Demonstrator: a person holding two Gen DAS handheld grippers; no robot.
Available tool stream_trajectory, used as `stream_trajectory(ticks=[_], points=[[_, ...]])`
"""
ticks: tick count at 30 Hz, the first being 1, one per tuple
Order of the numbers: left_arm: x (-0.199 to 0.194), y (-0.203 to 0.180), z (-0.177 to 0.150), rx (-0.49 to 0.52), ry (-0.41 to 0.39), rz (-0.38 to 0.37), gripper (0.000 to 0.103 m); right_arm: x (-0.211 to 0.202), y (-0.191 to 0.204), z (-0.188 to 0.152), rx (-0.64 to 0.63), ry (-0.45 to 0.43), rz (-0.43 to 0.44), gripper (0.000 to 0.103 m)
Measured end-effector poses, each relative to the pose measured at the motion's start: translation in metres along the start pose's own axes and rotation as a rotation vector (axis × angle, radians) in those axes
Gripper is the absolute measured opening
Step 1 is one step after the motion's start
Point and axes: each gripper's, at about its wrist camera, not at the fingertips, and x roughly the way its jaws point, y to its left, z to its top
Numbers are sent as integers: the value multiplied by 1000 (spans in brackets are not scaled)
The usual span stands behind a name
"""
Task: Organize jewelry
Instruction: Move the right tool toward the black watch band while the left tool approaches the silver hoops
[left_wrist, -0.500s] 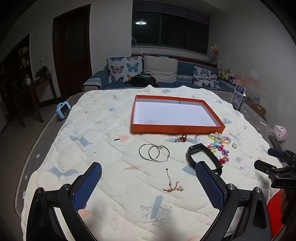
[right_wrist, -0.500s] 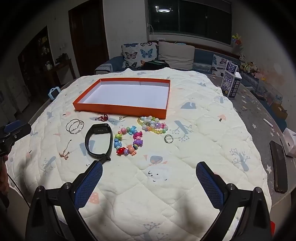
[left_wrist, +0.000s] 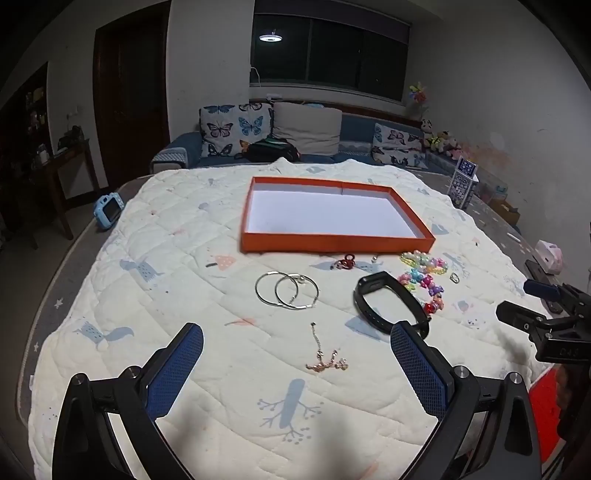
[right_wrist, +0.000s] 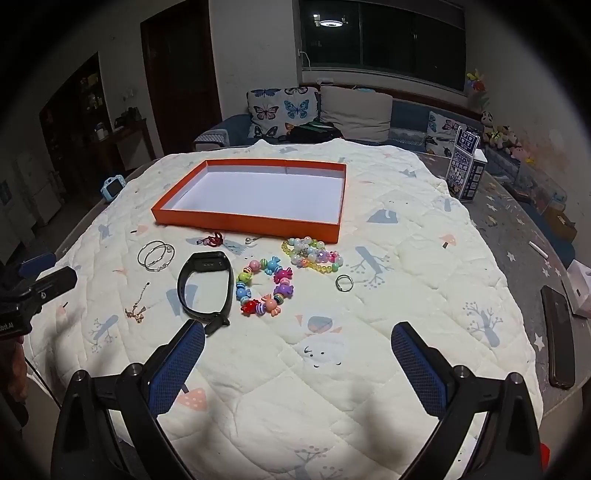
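Observation:
An empty orange tray lies on a quilt-covered table. In front of it lie two silver hoops, a gold chain, a black wristband, a colourful candy-bead bracelet, a pale bead bracelet, a silver ring, and a small red piece. My left gripper is open above the gold chain. My right gripper is open over bare quilt, near the wristband's end.
A dark phone and a white box lie at the table's right edge. A patterned blue carton stands at the back right. A blue toy camera sits at the left edge. A sofa stands behind.
Both grippers have shifted only slightly; the objects on the quilt lie as before.

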Motion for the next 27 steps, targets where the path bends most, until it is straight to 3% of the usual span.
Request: stream_trajectory(ticks=[27], points=[[14,-9,-4,37,20,-10,103,9,4,0,-1,17,11,103]])
